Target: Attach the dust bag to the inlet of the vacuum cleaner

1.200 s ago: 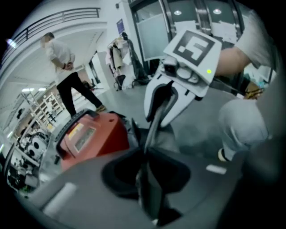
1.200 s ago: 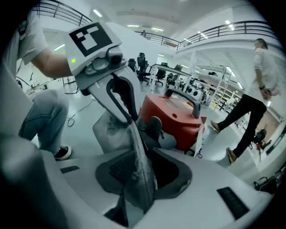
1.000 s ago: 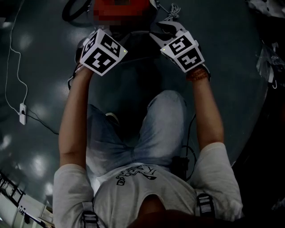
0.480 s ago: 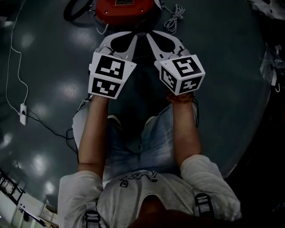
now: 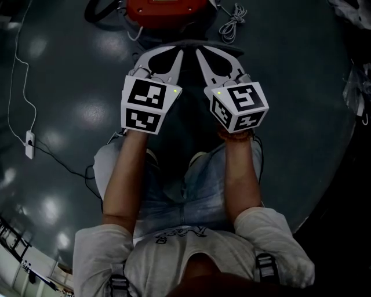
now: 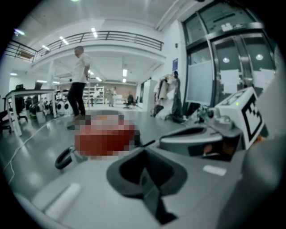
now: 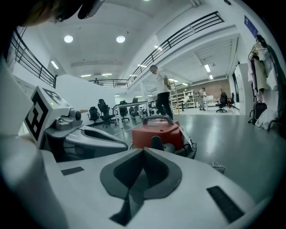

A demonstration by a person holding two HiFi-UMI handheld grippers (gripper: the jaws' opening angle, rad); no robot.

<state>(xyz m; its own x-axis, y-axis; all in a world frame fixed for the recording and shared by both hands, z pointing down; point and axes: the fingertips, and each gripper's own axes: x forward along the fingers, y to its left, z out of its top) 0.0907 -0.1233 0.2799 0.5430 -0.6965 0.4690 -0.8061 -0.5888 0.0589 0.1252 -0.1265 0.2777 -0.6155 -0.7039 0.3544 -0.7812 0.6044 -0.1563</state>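
The red vacuum cleaner [image 5: 168, 8] stands on the floor at the top of the head view, just beyond both grippers. My left gripper [image 5: 175, 52] points at it with its jaws shut and nothing between them. Close beside it my right gripper [image 5: 200, 52] is also shut and empty. In the left gripper view the vacuum [image 6: 105, 138] shows ahead under a mosaic patch, with the right gripper [image 6: 201, 138] alongside. The right gripper view has the vacuum [image 7: 156, 133] straight ahead, carry handle on top, and the left gripper [image 7: 89, 136] at its left. I cannot make out a dust bag in any view.
A black hose [image 5: 98, 13] curls left of the vacuum and a coiled white cord [image 5: 232, 23] lies to its right. A power strip [image 5: 29, 146] and its cable run along the left floor. A person [image 7: 161, 91] stands farther back, near desks and chairs.
Both grippers have rolled so their jaws lie flat and have gone shut. The hands have come closer together and drawn slightly back from the vacuum.
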